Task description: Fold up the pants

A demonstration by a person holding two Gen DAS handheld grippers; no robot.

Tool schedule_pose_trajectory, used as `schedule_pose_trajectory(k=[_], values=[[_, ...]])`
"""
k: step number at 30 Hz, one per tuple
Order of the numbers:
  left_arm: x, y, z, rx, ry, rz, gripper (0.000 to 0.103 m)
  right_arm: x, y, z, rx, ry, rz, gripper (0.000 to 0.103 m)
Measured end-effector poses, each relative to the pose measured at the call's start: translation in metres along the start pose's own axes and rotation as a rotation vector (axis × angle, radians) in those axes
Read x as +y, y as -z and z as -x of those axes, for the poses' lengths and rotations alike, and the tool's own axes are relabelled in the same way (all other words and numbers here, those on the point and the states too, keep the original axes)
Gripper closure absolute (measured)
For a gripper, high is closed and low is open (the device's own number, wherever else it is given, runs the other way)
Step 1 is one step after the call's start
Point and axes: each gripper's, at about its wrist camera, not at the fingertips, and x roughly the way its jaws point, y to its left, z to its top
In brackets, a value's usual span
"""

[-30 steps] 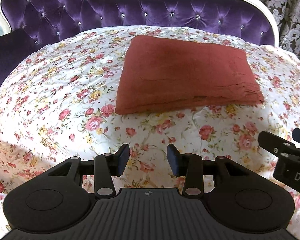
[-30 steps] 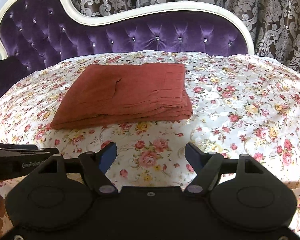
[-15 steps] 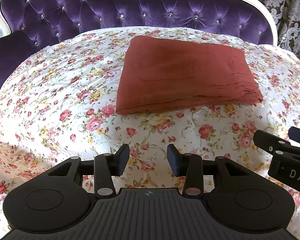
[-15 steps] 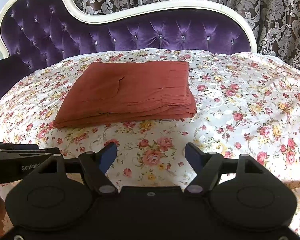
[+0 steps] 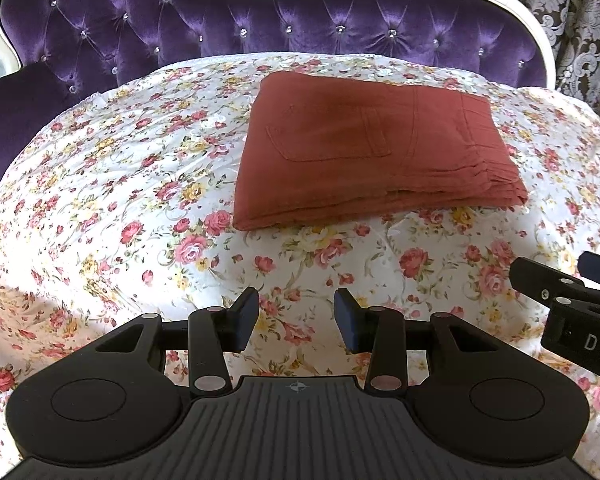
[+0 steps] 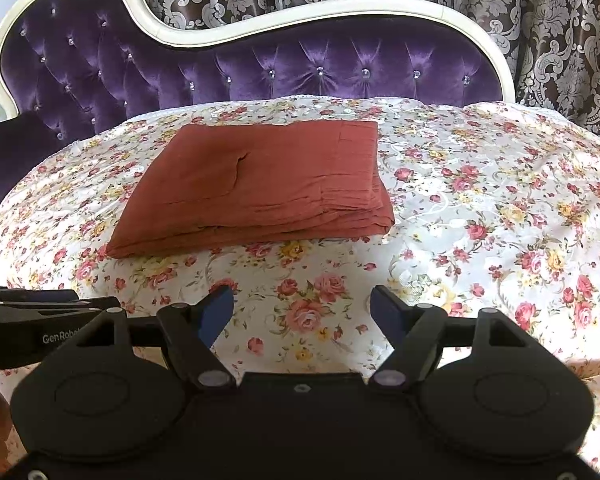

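Observation:
The rust-red pants (image 5: pixel 372 148) lie folded into a flat rectangle on the floral sheet, a back pocket facing up. They also show in the right wrist view (image 6: pixel 256 184). My left gripper (image 5: pixel 296 316) is open and empty, held over the sheet well in front of the pants. My right gripper (image 6: pixel 302 310) is open wider and empty, also in front of the pants and to their right. Each gripper shows at the edge of the other's view: the right one (image 5: pixel 572 300), the left one (image 6: pixel 40 316).
The floral sheet (image 5: pixel 100 216) covers a sofa seat. A purple tufted backrest (image 6: pixel 340 68) with a white frame rises behind the pants. A patterned curtain (image 6: pixel 560 20) hangs at the back right. The sheet drops off at the near edge.
Both grippers have drawn back slightly and tilted, so the pants sit a little lower in the views. The pants have not moved. Jaws stay open.

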Motion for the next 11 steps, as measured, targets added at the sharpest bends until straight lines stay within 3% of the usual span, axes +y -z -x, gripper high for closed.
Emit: schedule_pose_trajectory(k=[11], values=[[0.0000, -0.0022, 0.0011, -0.008, -0.001, -0.005, 0.063, 0.0023, -0.0024, -0.0007, 0.002, -0.004, -0.001, 0.026]])
